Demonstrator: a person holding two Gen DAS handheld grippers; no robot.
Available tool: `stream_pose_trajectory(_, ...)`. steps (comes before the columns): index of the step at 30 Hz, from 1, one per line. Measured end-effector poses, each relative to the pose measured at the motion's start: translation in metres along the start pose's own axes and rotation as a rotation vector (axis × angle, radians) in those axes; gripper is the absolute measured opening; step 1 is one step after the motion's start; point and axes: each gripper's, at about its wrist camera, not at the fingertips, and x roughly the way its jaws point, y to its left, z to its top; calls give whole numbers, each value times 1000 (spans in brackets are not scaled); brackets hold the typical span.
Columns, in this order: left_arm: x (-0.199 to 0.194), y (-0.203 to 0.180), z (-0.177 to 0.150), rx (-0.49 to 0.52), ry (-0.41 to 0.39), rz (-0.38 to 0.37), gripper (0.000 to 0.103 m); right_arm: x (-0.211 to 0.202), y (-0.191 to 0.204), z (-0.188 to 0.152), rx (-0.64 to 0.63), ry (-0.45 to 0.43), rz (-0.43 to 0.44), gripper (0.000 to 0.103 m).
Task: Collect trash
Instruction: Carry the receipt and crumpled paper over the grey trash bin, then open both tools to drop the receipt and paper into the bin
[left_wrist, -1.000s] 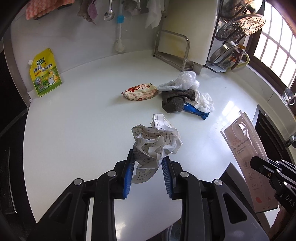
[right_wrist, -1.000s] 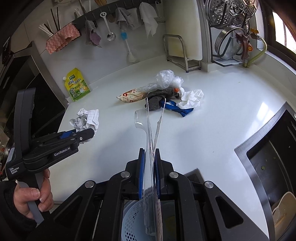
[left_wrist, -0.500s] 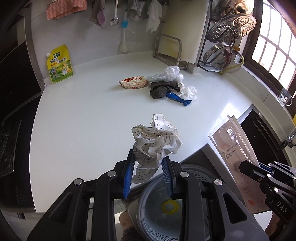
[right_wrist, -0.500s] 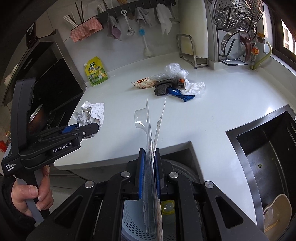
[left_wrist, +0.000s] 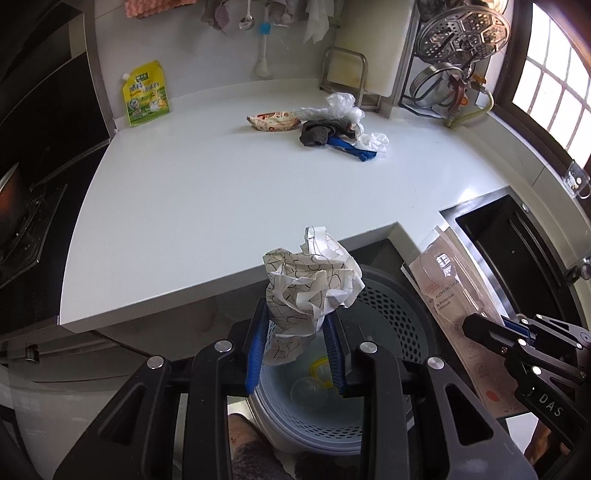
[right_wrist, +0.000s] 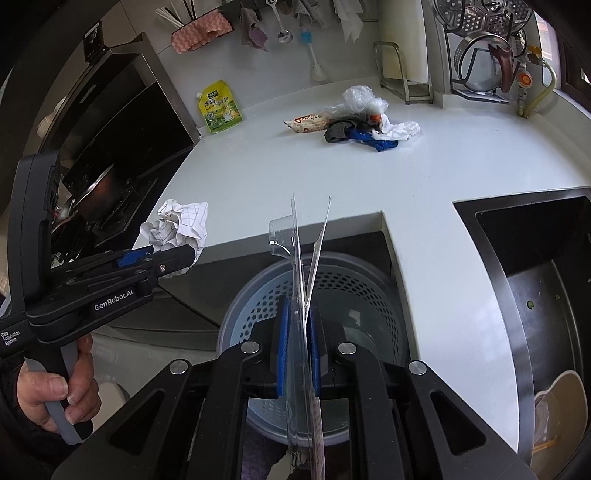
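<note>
Over the bin (left_wrist: 388, 295), your left gripper (left_wrist: 295, 354) clamps crumpled paper (left_wrist: 310, 291) and your right gripper (right_wrist: 297, 347) pinches a plastic package (right_wrist: 306, 266); next, likely release both.

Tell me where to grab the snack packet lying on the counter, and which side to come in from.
Grip the snack packet across its narrow width near its free left end, coming down from above. It lies flat and elongated on the counter, and its right end sits against the clear plastic bag and dark rag, so that end looks crowded.
</note>
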Motion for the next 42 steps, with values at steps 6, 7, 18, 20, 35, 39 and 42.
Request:
stream_pose_trajectory(6,9,-2,-14,32,34,-12,29,8,0,-16,26,37,-5,10)
stream_pose_trajectory(7,12,-2,-16,33,40,-16,29,10,0,-19,31,43,-5,10)
stream_pose_trajectory(18,49,-7,-37,55,145,-67,29,45,3,-42,72,158,-20,10)
stream_pose_trajectory(20,54,-10,-38,63,158,-72,29,51,2,-43,80,173,-23,10)
stream_pose_trajectory(35,53,5,-40,-1,178,-42,62,52,-7,-42,98,141,-65,47)
stream_pose_trajectory(39,49,5,-40,-10,170,-35,64,51,-11,-44,110,147,-61,47)
stream_pose_trajectory(42,45,4,-39,-11,161,-32,66,48,-12,-43,106,146,-58,47)
